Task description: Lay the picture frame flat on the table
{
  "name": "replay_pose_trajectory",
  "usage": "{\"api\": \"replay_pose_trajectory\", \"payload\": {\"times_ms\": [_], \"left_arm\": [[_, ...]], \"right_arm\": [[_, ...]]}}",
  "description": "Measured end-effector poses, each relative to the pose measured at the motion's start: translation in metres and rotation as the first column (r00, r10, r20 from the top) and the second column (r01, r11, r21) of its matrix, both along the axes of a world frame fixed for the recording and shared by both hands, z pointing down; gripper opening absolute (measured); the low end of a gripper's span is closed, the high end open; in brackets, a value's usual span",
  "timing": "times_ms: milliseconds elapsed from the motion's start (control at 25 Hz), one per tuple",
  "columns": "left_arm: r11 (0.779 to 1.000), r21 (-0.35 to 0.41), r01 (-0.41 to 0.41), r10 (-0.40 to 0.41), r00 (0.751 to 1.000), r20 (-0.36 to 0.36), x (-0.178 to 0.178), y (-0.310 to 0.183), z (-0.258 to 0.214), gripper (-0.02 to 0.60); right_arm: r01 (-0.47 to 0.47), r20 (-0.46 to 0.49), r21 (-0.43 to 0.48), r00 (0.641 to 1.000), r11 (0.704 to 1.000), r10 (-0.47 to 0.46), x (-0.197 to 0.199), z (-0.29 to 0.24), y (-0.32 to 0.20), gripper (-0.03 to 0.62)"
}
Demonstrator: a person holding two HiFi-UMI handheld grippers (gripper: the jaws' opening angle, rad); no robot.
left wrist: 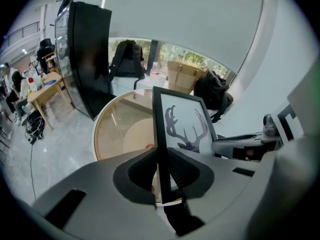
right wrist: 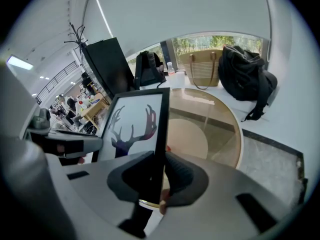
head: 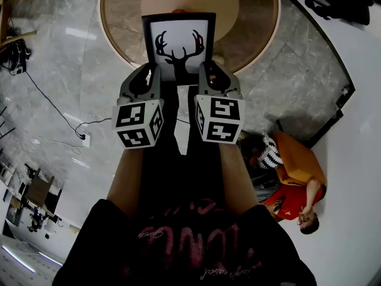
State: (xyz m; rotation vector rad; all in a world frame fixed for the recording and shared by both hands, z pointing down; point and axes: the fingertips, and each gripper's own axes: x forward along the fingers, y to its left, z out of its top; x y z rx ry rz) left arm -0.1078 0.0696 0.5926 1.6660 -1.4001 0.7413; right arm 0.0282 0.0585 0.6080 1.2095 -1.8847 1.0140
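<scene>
A black picture frame (head: 178, 43) with a deer-antler print is held up above a round glass table (head: 256, 22). My left gripper (head: 149, 76) is shut on the frame's left edge and my right gripper (head: 208, 75) is shut on its right edge. In the left gripper view the picture frame (left wrist: 182, 124) stands edge-on between the jaws of the left gripper (left wrist: 161, 171), with the round table (left wrist: 120, 131) beyond. In the right gripper view the picture frame (right wrist: 137, 124) runs between the jaws of the right gripper (right wrist: 157, 176), with the table (right wrist: 210, 129) behind it.
A person in an orange top (head: 294, 177) sits on the floor at the right. Cables and a power strip (head: 83, 137) lie on the marble floor at the left. A black backpack (right wrist: 247, 79) and a woven bag (right wrist: 200, 69) sit past the table. A tall black panel (left wrist: 87, 54) stands at the left.
</scene>
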Motion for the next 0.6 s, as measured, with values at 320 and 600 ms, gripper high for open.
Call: {"api": "replay_pose_trajectory", "payload": {"times_ms": [320, 600], "left_arm": [[0.999, -0.038, 0.007, -0.007, 1.000, -0.009, -0.001, 0.013, 0.024, 0.071], [0.998, -0.062, 0.009, -0.010, 1.000, -0.014, 0.002, 0.023, 0.040, 0.071]], "right_arm": [[0.004, -0.004, -0.034, 1.000, 0.999, -0.004, -0.001, 0.024, 0.012, 0.080], [0.012, -0.018, -0.062, 1.000, 0.998, -0.014, 0.002, 0.040, 0.022, 0.080]]}}
